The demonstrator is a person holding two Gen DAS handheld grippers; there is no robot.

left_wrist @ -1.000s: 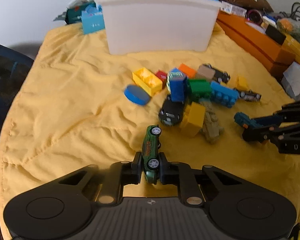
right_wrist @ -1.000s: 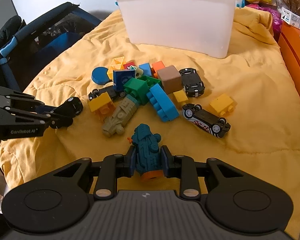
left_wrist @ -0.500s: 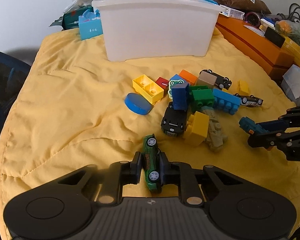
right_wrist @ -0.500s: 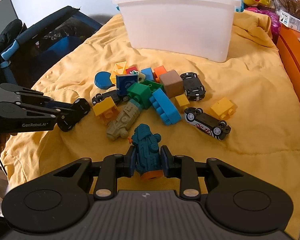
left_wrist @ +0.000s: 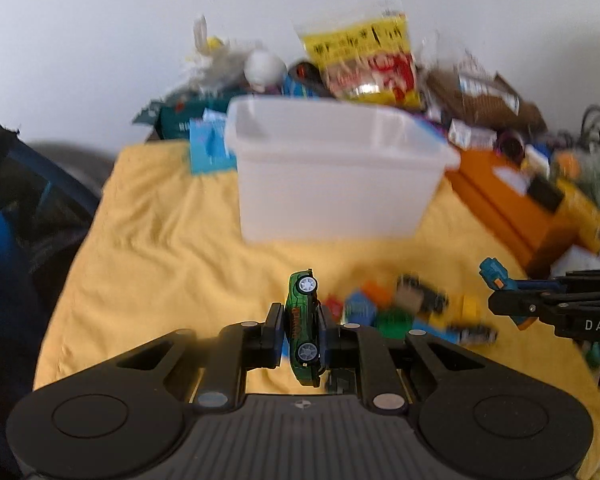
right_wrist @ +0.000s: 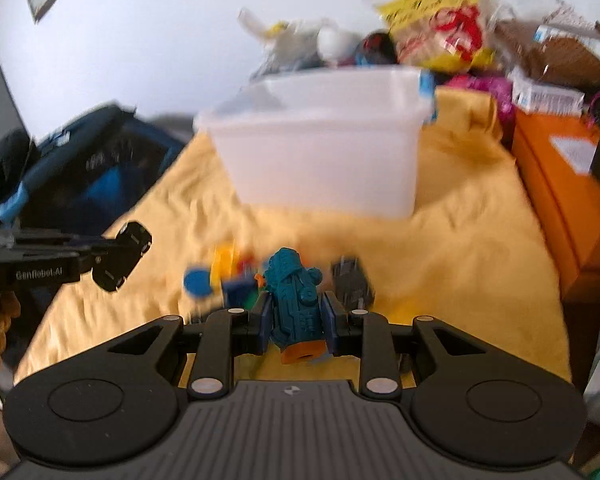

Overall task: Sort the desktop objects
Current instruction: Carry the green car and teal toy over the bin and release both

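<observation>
On the left, the left gripper (left_wrist: 300,330) was clamped on a green toy car (left_wrist: 302,328), its pads pressing the roof and the underside so that the car stood on edge with both wheels of one side facing the camera. The car was held clear of the yellow quilt (left_wrist: 152,248), in front of the white plastic bin (left_wrist: 332,192) and below its rim. It looked small, rigid and light, probably die-cast or hard plastic. With smooth paint on a narrow body, it could twist in the pads if the grip slackened. Holding it across the middle of the body, between the axles, seemed the safest place.

Further right, the loose pile of building blocks and cars (left_wrist: 404,312) lay on the quilt, too blurred to sort out piece by piece.

On the right, the right gripper (right_wrist: 296,320) was closed around a teal toy vehicle with an orange end (right_wrist: 294,300), gripped by its flanks with the orange end towards the camera. It too hung above the quilt, short of the bin and lower than its rim. Its knobbly moulded sides should give the pads good purchase, and it looked stiff, light and unlikely to break if dropped from just above the rim into the bin. Snack bags and orange boxes (right_wrist: 560,200) crowded the space behind and to the right of the bin.
</observation>
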